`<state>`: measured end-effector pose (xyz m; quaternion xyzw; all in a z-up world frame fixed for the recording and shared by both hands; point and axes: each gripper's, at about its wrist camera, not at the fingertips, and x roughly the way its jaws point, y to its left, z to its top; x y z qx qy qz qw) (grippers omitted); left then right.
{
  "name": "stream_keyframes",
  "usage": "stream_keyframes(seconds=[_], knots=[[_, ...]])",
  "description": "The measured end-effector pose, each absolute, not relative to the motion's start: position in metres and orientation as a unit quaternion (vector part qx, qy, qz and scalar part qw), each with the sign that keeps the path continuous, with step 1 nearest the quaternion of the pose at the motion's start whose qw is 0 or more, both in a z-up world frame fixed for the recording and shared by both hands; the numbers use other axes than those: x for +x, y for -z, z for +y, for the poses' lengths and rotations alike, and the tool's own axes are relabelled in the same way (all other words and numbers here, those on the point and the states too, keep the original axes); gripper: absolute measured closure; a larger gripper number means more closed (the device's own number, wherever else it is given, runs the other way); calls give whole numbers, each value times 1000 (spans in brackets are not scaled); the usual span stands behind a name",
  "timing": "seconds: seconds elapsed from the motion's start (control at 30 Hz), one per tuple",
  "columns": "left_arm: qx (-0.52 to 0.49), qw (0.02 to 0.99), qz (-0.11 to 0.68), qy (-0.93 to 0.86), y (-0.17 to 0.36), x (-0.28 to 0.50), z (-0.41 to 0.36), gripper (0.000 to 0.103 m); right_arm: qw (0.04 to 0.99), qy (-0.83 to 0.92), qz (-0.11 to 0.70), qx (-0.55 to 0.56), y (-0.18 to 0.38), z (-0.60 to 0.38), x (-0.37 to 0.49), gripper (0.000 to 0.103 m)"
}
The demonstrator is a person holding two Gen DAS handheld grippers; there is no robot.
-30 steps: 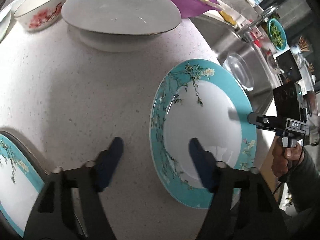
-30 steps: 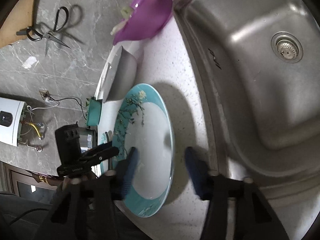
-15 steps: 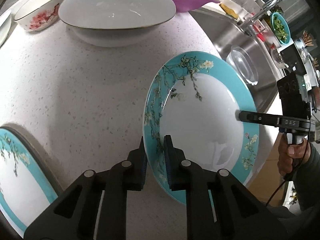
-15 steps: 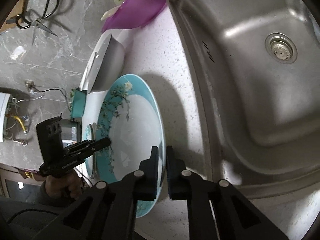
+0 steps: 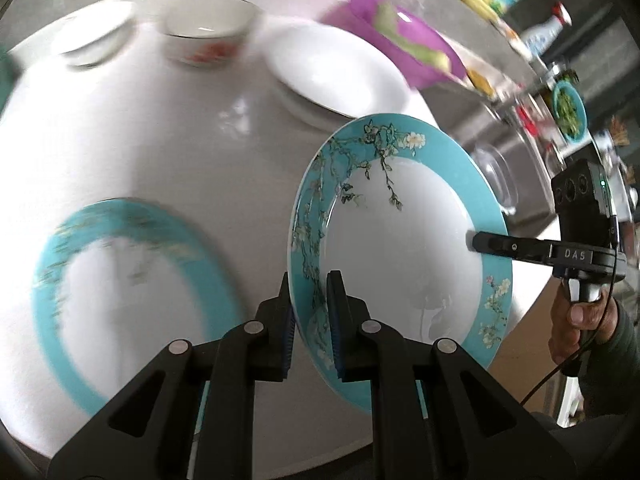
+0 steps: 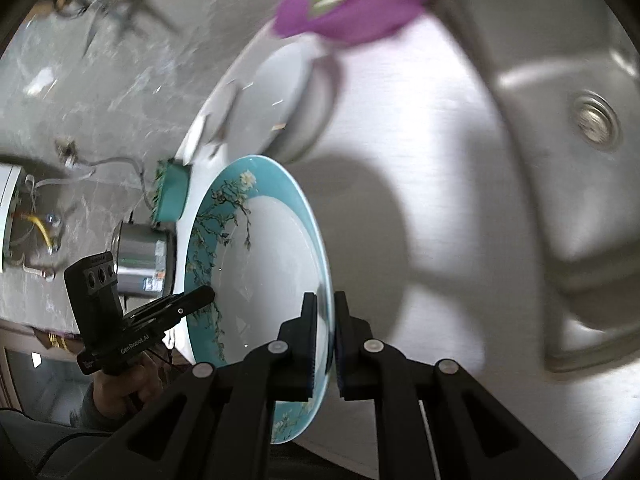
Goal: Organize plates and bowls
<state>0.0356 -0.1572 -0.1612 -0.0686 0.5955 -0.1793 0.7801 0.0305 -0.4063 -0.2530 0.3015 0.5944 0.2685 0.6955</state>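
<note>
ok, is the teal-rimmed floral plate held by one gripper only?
No: in the left wrist view the left gripper and right gripper both clamp the teal-rimmed floral plate at opposite rims.

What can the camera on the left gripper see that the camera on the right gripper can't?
Only the left wrist view shows a second teal plate lying on the counter and a red-flowered bowl. Only the right wrist view shows the sink with its drain. Both show the held teal plate, pinched at opposite rims by the left gripper and right gripper, and the purple bowl.
</note>
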Motion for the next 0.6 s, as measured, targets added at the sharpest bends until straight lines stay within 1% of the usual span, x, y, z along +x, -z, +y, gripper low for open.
stream_keyframes(seconds=[0.2, 0.43, 0.6], knots=[[-90, 795, 587, 121, 149, 19, -72, 90, 682, -313, 606, 264, 243, -322, 55, 92], [-105, 792, 597, 69, 174, 4, 16, 88, 672, -332, 627, 214, 252, -231, 75, 91], [-105, 788, 604, 61, 192, -1, 47, 86, 677, -327, 634, 182, 256, -197, 73, 91]])
